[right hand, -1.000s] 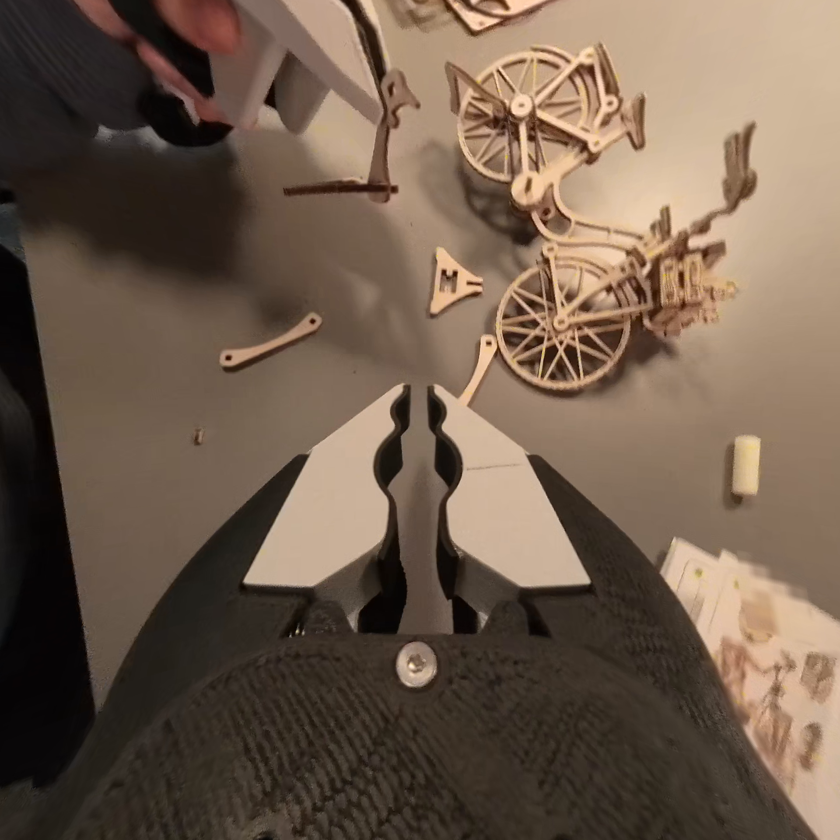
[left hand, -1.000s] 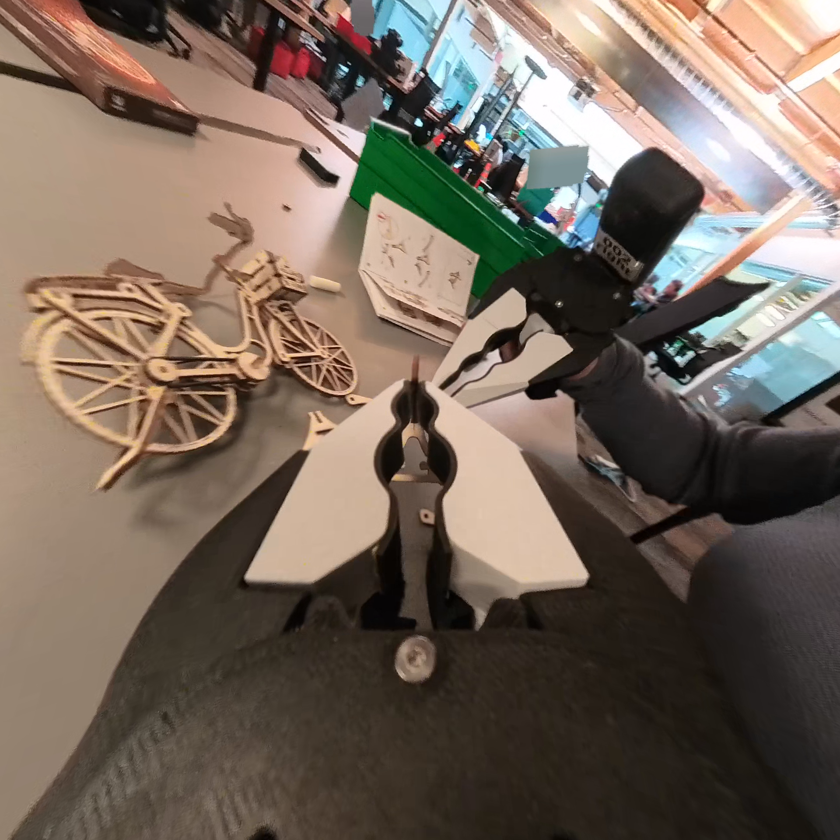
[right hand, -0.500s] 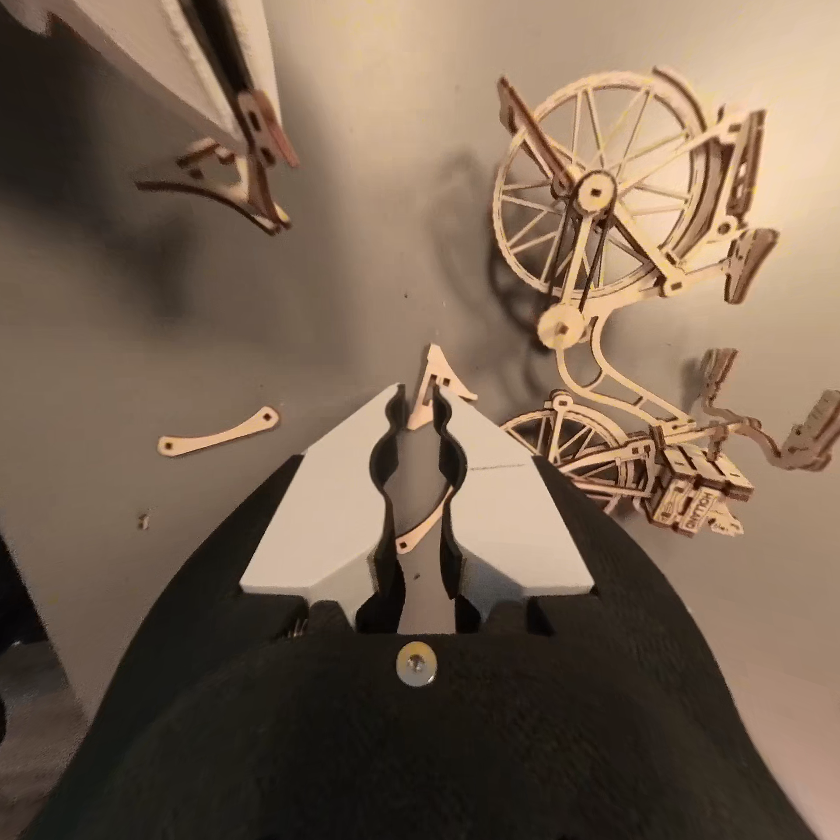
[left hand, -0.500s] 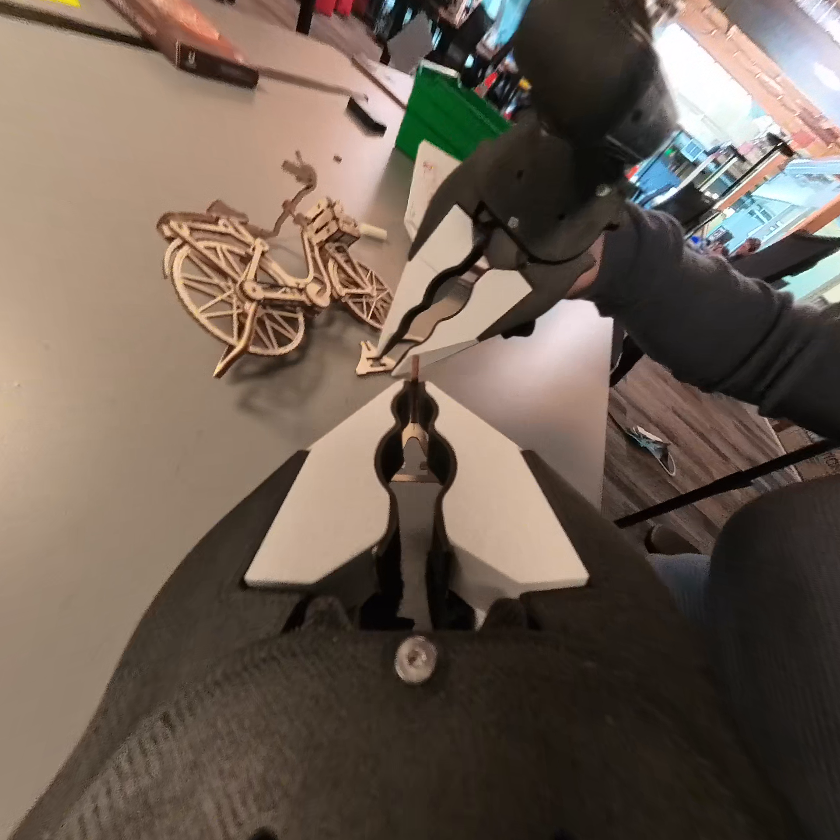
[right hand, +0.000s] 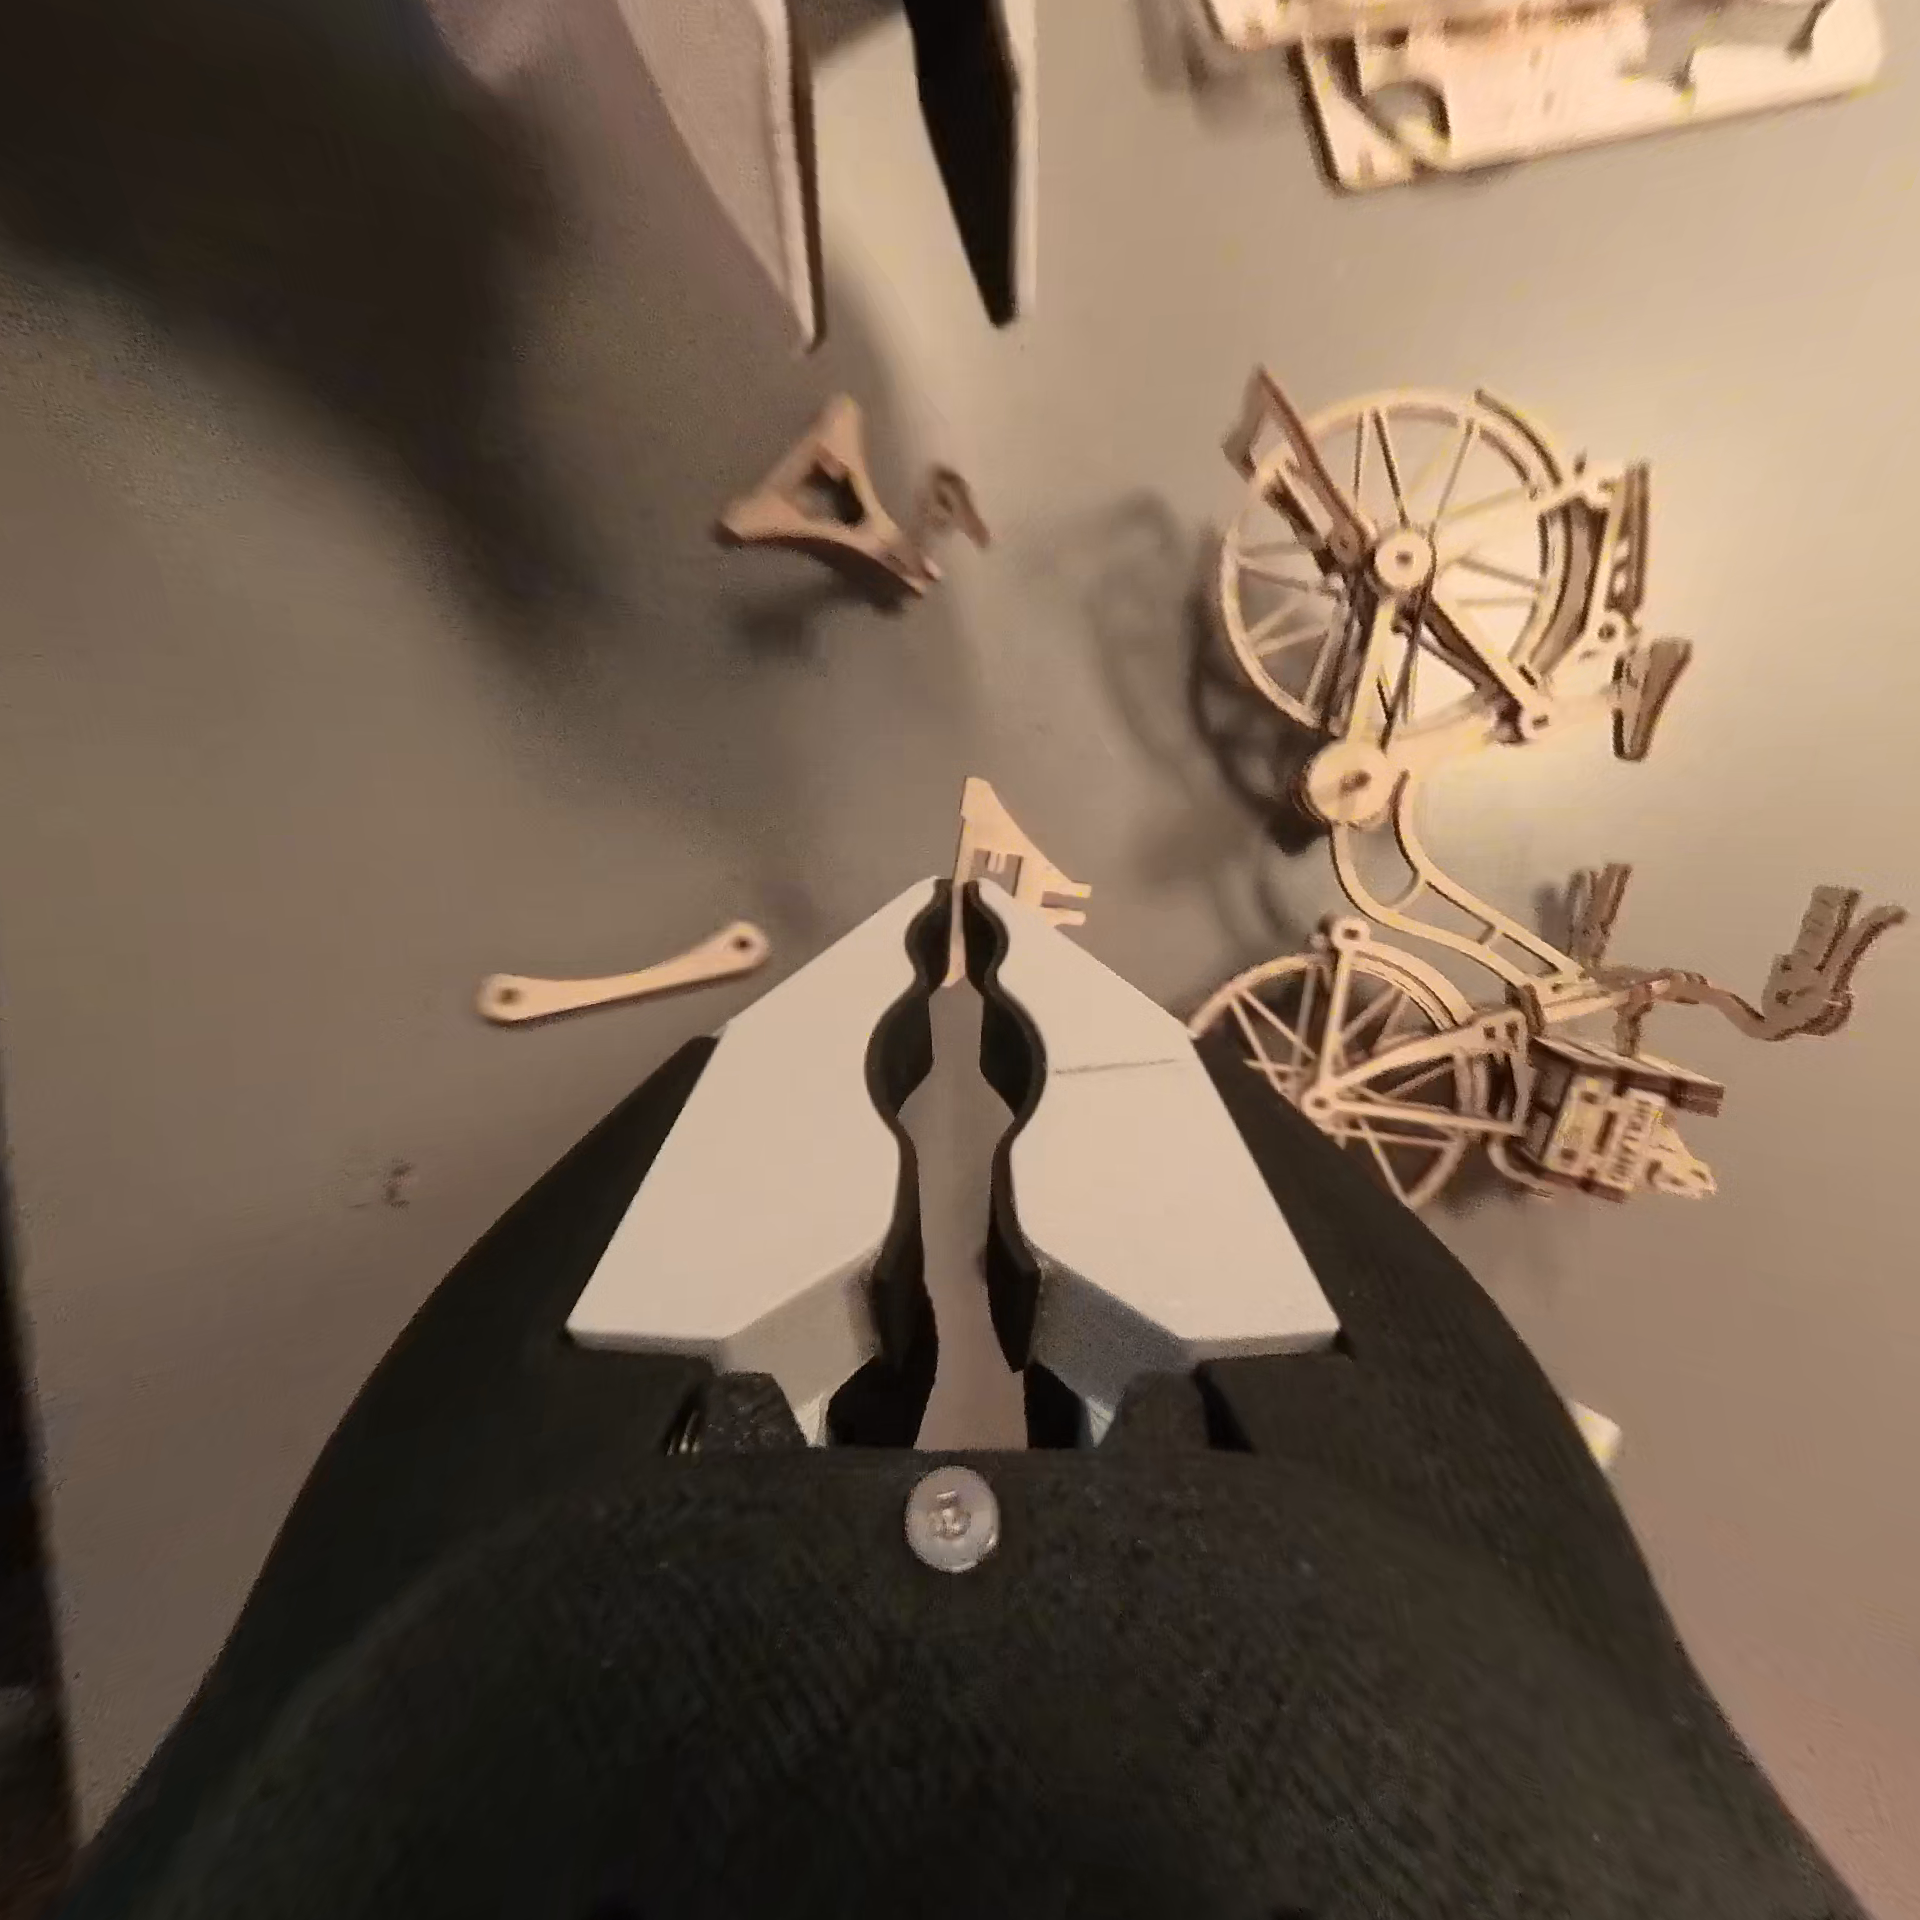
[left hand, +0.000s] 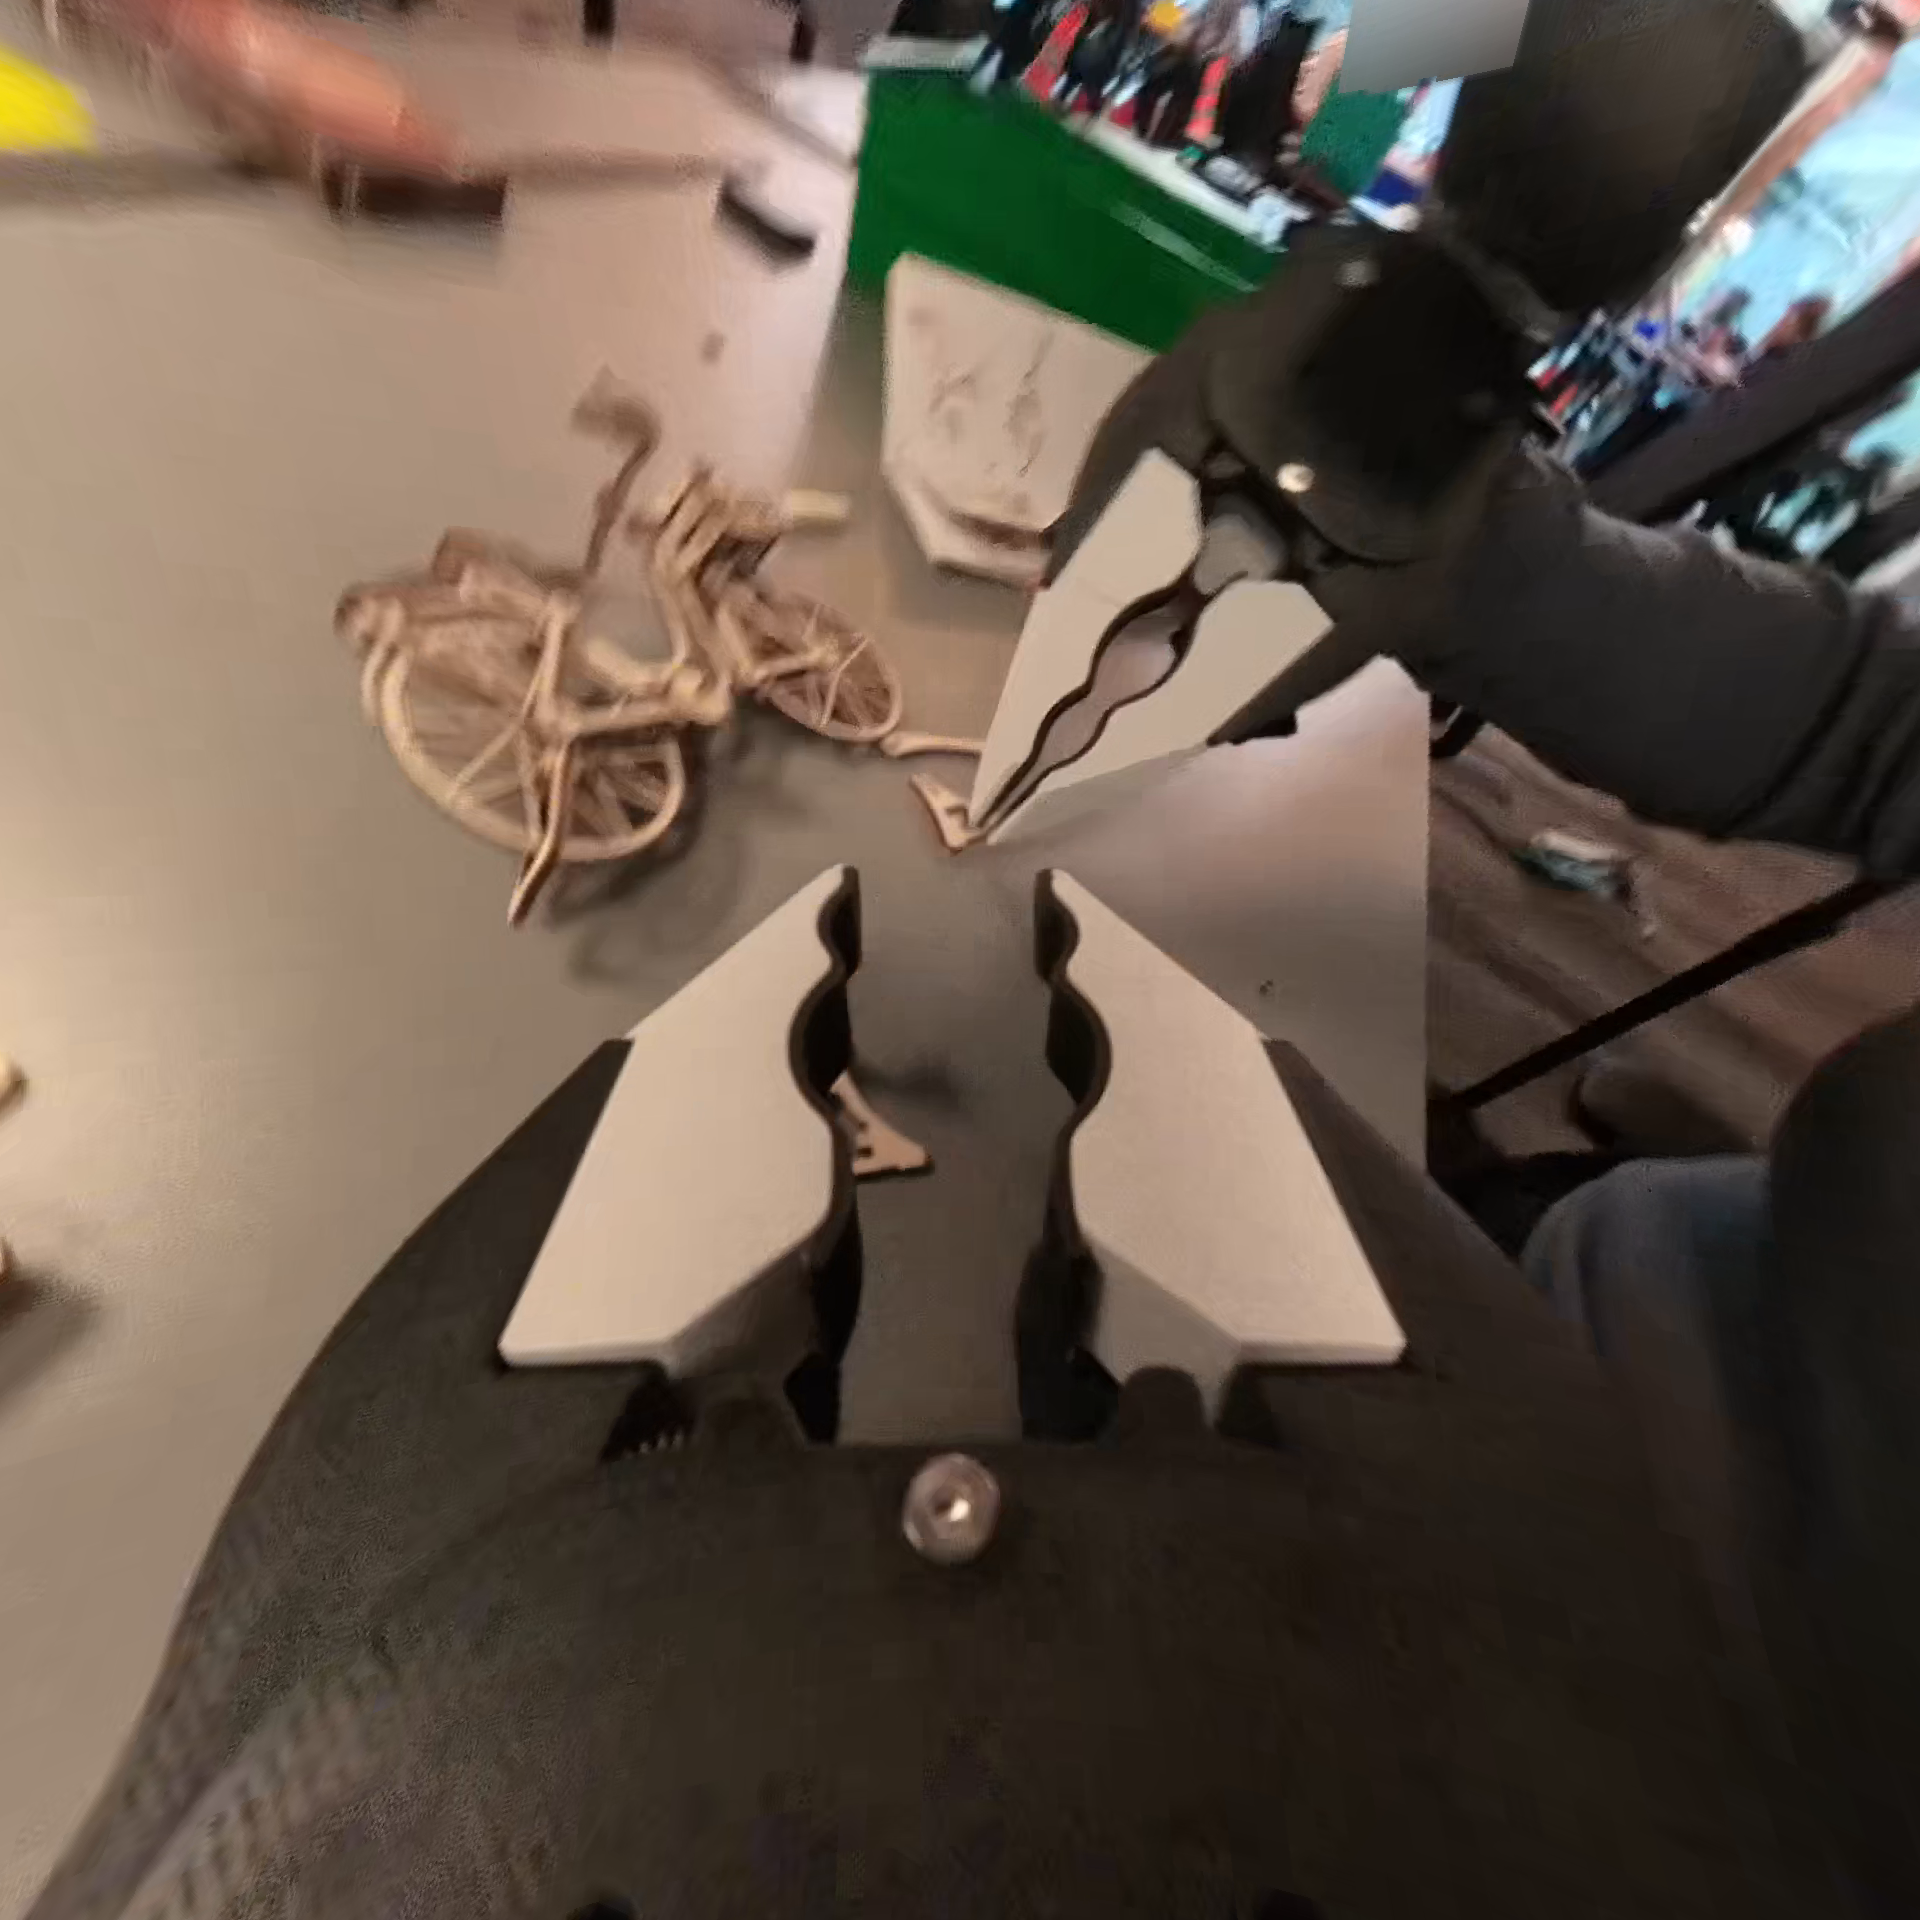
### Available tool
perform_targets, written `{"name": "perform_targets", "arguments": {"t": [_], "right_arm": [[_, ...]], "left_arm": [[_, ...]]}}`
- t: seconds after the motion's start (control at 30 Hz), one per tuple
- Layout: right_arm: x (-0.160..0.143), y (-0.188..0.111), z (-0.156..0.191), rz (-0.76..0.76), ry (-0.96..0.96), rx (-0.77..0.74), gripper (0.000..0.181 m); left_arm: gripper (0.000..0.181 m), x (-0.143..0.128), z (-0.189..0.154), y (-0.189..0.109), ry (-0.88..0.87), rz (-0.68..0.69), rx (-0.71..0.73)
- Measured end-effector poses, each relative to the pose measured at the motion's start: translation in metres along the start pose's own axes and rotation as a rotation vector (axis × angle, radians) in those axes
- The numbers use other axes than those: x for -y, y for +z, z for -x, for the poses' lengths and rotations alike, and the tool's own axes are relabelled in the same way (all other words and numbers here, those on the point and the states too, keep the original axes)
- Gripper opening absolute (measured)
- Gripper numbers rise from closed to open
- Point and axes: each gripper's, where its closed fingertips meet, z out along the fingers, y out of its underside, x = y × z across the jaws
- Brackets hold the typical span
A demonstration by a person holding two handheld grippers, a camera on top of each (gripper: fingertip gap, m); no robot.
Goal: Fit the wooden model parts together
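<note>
Pinching pale triangular slotted wooden piece [right hand: 1013, 868]: right gripper [right hand: 958, 896]. Left gripper [left hand: 948, 891] spread, empty. No legible writing.

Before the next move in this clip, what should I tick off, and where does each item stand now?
1. Right gripper shut on the flat triangular part: ok, pinched at the tips.
2. Left gripper free: ok, jaws apart, nothing between them.
3. Folded bracket piece released: ok, it lies on the grey table below the left gripper.
4. Wooden bicycle within the work area: ok, lying on its side beside the right gripper.
5. Curved link strip clear of both grippers: ok, lying apart.
6. Slot on the bicycle for the held part: cannot tell.
</note>
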Motion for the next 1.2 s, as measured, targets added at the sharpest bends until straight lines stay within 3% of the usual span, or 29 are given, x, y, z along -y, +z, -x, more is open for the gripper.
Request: {"name": "perform_targets", "arguments": {"t": [0.13,0.27,0.43,0.47,0.5,0.53,0.6,0.67,0.83,0.93,1.07,1.2], "right_arm": [[0.026,-0.031,0.027,-0.21,0.047,0.121,0.0],[0.032,-0.044,0.042,-0.224,0.036,0.137,0.0],[0.039,-0.049,0.06,-0.215,0.009,0.176,0.0],[0.042,-0.05,0.062,-0.225,0.01,0.182,0.0],[0.045,-0.051,0.064,-0.234,0.011,0.184,0.0],[0.047,-0.052,0.065,-0.246,0.006,0.181,0.0],[0.053,-0.056,0.068,-0.297,-0.003,0.157,0.001],[0.06,-0.06,0.072,-0.385,0.021,0.145,0.022],[0.069,-0.048,0.089,-0.585,0.05,0.204,0.022],[0.083,-0.046,0.1,-0.687,0.091,0.314,0.015],[0.094,-0.05,0.098,-0.754,0.139,0.39,0.012],[0.097,-0.049,0.095,-0.755,0.129,0.425,0.0]], "left_arm": [[0.038,0.004,-0.052,0.004,0.553,-0.047,-0.024],[0.04,0.003,-0.071,0.014,1.087,-0.035,0.182],[0.034,-0.006,-0.078,0.028,1.345,0.064,0.26],[0.029,-0.009,-0.075,0.029,1.371,0.096,0.28],[0.013,-0.012,-0.071,0.029,1.384,0.13,0.304],[0.002,-0.015,-0.068,0.029,1.382,0.165,0.324],[0.002,-0.017,-0.068,0.019,1.336,0.142,0.392],[0.002,-0.02,-0.075,0.004,1.193,0.031,0.402],[0.002,-0.021,-0.099,-0.025,0.612,-0.28,0.156],[0.002,-0.008,-0.101,-0.039,0.378,-0.415,0.027],[0.002,-0.004,-0.102,-0.044,0.23,-0.454,-0.1],[0.002,-0.006,-0.101,-0.043,0.202,-0.456,-0.133]]}}
